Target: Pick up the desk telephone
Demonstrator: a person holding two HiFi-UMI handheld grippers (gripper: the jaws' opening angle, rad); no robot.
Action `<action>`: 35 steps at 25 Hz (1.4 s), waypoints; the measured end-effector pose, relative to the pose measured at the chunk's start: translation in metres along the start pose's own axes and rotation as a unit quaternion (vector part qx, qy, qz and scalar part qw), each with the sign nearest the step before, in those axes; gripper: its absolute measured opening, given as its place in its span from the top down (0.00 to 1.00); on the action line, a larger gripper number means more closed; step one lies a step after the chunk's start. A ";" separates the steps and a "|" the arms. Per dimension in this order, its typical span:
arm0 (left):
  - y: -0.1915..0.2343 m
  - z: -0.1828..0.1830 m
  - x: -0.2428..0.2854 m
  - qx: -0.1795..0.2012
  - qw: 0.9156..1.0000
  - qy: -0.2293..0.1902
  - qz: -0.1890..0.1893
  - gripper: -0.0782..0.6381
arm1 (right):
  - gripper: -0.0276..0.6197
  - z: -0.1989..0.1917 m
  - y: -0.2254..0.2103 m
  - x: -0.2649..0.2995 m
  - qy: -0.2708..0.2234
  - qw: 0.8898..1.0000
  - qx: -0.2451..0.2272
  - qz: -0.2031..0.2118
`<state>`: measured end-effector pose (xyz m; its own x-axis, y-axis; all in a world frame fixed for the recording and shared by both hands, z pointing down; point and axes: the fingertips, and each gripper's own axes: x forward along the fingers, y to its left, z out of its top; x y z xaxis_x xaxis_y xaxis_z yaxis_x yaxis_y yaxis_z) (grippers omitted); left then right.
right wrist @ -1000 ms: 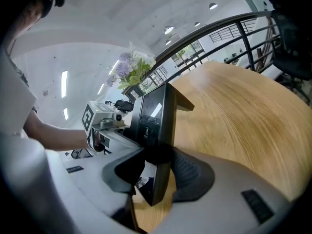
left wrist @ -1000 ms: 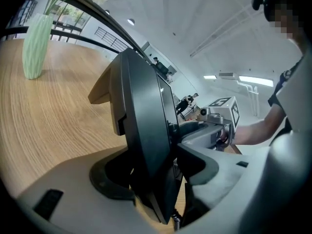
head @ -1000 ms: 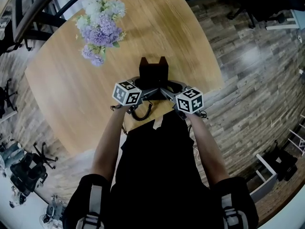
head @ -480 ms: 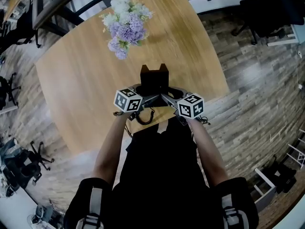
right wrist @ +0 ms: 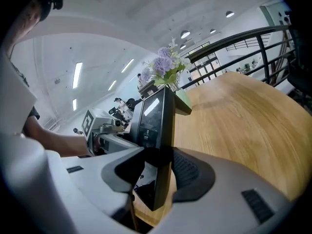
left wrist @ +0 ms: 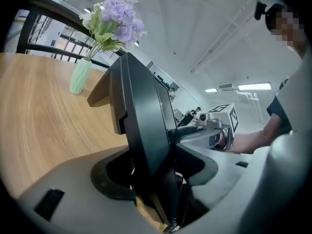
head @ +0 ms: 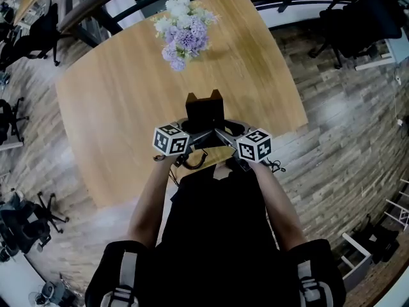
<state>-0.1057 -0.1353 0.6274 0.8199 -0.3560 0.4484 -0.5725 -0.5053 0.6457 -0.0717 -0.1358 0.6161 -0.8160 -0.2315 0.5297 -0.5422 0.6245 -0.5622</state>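
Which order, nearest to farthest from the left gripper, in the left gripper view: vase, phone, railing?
1. Phone: clamped in the left gripper, dead centre.
2. Vase: standing on the table, upper left.
3. Railing: beyond the table's far edge, far left.

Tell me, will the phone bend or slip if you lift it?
The phone probably stays stiff: it looks like a hard black shell. Its glossy face could be slippery, though the left gripper and right gripper both clamp it in their jaws. The cord hangs in a loop, so it will likely swing.
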 end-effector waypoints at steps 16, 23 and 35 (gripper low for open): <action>-0.097 0.015 0.050 0.045 0.999 -0.005 -0.006 0.51 | 0.68 -0.004 -0.011 -0.111 -0.056 0.998 -0.019 -0.013; -0.143 0.014 0.054 0.062 0.998 -0.017 0.010 0.51 | 0.68 -0.009 0.002 -0.154 -0.076 0.996 -0.047 0.001; -0.189 -0.001 0.043 0.077 0.995 -0.046 0.053 0.51 | 0.68 -0.025 0.029 -0.190 -0.097 0.992 -0.076 0.041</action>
<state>0.0376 -0.0544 0.5248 0.7548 -0.4802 0.4469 -0.6557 -0.5727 0.4920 0.0723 -0.0548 0.5148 -0.8872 -0.3054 0.3460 -0.4482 0.7486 -0.4886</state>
